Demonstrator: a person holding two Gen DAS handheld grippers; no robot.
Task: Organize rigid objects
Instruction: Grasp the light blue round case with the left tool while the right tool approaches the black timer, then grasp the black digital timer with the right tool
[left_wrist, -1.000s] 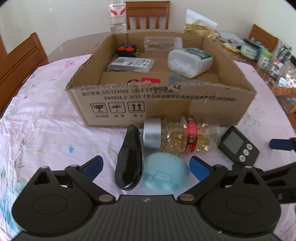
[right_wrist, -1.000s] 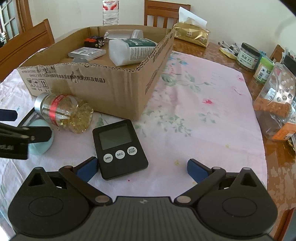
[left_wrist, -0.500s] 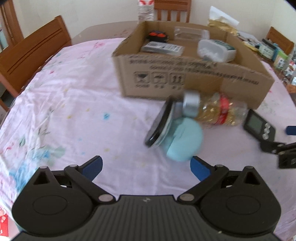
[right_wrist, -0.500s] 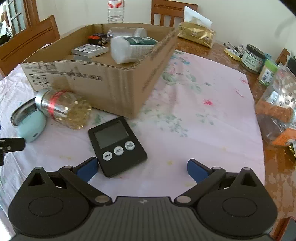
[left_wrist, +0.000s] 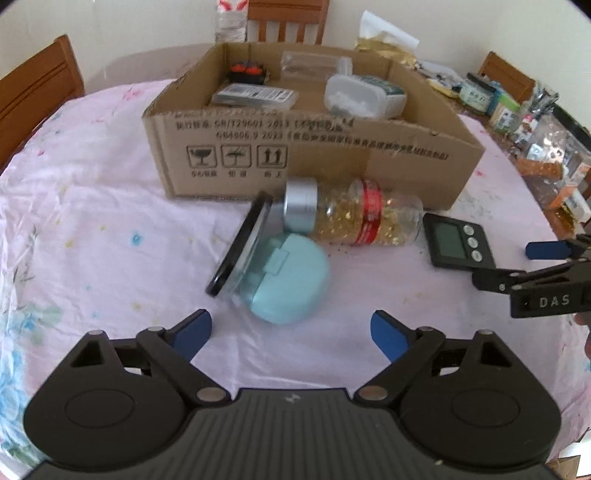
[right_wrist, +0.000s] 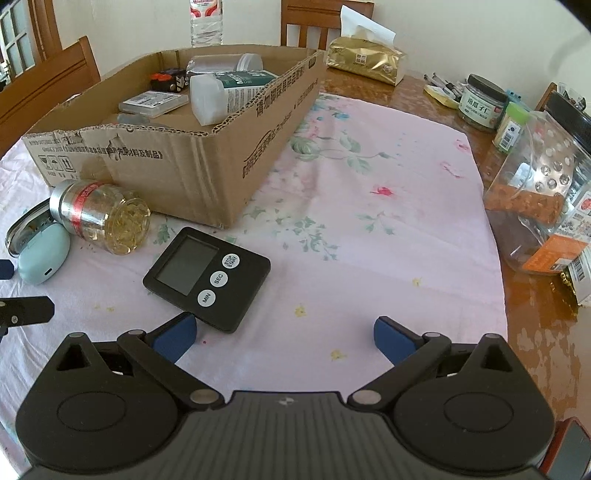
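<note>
A teal clamshell case (left_wrist: 291, 284) lies on the pink cloth, and a black-rimmed round disc (left_wrist: 236, 247) leans against its left side. Behind them a capsule bottle (left_wrist: 354, 218) with a silver cap lies on its side against the cardboard box (left_wrist: 306, 155). A black timer (right_wrist: 207, 277) lies face up to the right. My left gripper (left_wrist: 291, 330) hovers just short of the case, its jaws closing with nothing between them. My right gripper (right_wrist: 284, 334) is open, its left fingertip beside the timer's near corner. Its fingers (left_wrist: 546, 250) show at the right edge of the left wrist view.
The box (right_wrist: 184, 166) holds a white tub, a flat case, a clear container and a small black-and-red item. Jars and snack bags (right_wrist: 535, 192) crowd the bare wooden table at the right. A tissue pack (right_wrist: 365, 61), a water bottle and chairs stand behind.
My left gripper has drawn back from the teal case and disc, which were between its fingers and now lie ahead of them. Its fingers have narrowed a little. The right gripper has hardly moved.
</note>
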